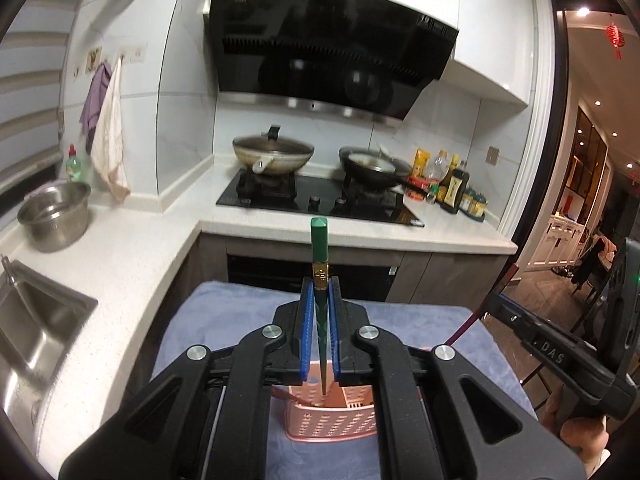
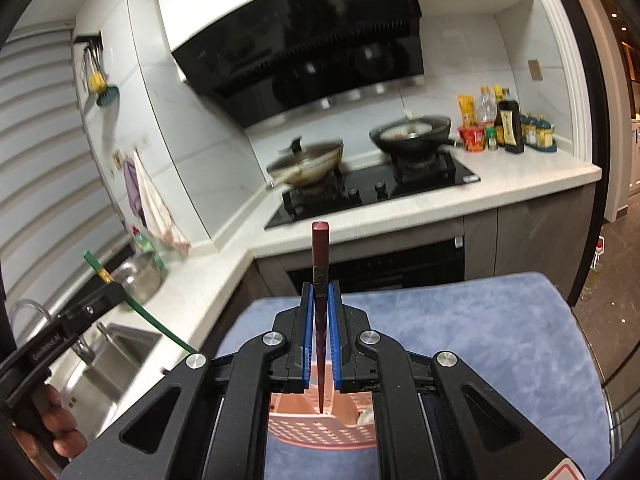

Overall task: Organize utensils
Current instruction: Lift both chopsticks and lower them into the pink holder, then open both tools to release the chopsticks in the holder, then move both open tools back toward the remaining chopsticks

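My left gripper [image 1: 320, 286] is shut on a green chopstick [image 1: 319, 240] that stands upright between the blue pads, its thin tip hanging over a pink perforated basket [image 1: 332, 416] on the blue cloth. My right gripper [image 2: 320, 290] is shut on a dark red chopstick [image 2: 320, 248], also upright, with its point above the pink basket [image 2: 320, 428]. In the left wrist view, the right gripper [image 1: 500, 300] shows at the right edge with the red chopstick [image 1: 466, 326]. The right wrist view shows the left gripper [image 2: 116, 292] at the left with the green chopstick [image 2: 140, 312].
A blue cloth [image 1: 240, 312] covers the table under the basket. Beyond it runs a white counter [image 1: 120, 264] with a steel sink [image 1: 36, 328], a steel pot [image 1: 56, 216] and a black hob [image 1: 320, 200] bearing two pans. Sauce bottles [image 1: 452, 184] stand at the right.
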Tool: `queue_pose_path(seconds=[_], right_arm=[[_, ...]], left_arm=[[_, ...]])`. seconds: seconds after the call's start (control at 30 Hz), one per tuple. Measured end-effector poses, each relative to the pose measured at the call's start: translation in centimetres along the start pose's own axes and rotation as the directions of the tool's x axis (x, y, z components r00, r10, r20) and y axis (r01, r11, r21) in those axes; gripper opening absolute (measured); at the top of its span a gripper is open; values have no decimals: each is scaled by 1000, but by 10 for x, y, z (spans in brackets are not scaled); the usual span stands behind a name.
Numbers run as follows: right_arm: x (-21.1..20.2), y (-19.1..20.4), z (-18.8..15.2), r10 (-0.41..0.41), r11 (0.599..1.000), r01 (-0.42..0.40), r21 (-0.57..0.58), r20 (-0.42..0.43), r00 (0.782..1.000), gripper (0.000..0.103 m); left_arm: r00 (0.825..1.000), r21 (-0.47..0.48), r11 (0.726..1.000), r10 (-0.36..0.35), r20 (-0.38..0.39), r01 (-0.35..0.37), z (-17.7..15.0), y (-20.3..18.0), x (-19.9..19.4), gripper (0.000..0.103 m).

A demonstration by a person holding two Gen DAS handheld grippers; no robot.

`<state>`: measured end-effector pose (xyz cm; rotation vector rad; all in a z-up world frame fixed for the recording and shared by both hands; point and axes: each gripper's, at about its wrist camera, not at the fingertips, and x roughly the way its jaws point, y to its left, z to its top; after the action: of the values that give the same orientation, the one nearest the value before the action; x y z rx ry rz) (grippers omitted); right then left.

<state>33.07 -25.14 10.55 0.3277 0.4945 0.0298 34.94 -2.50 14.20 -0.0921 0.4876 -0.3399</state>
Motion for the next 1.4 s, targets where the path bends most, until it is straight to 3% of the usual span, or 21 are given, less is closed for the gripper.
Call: queue_pose_path(seconds=[0.17,0.23,0.3,0.33,0.67,0.73,0.97,1.17,1.4], right_arm=[[9,-2,-12,-30,999,29,-21,-25,999,10],[3,-3,-12,-47,999,47,-21,-8,999,17],[-5,-5,-10,-46,999,46,-9,6,999,22],[-9,-5,-9,-46,999,46,-5,12,999,22],[-58,-8,-24,-52,999,53,-5,37,998,39],[-69,-9,-38,-57,998,57,-16,21,998,40],[-104,-12,-121,-126,988,117,-98,-98,987,40],[-133,-12,-212,-208,967,167,-192,-215,954,40],[-152,-19,-289,-229,961,160,-226,-323,918,40]], left_arm=[[999,-28,1000,12,-33,-13,-14,10,12,8],[999,-38,999,26,-30,-27,-16,13,9,17],[999,-43,998,43,-23,-44,-16,14,3,40],[998,-44,998,54,-15,-54,-16,14,-1,42],[997,-34,996,76,-24,-77,-32,13,-37,49],[996,-23,996,86,-33,-87,-44,11,-46,55],[987,-11,995,93,-129,-95,-111,9,-70,55],[963,-14,992,116,-243,-123,-183,11,-84,55],[927,-2,994,104,-362,-112,-251,6,-97,55]])
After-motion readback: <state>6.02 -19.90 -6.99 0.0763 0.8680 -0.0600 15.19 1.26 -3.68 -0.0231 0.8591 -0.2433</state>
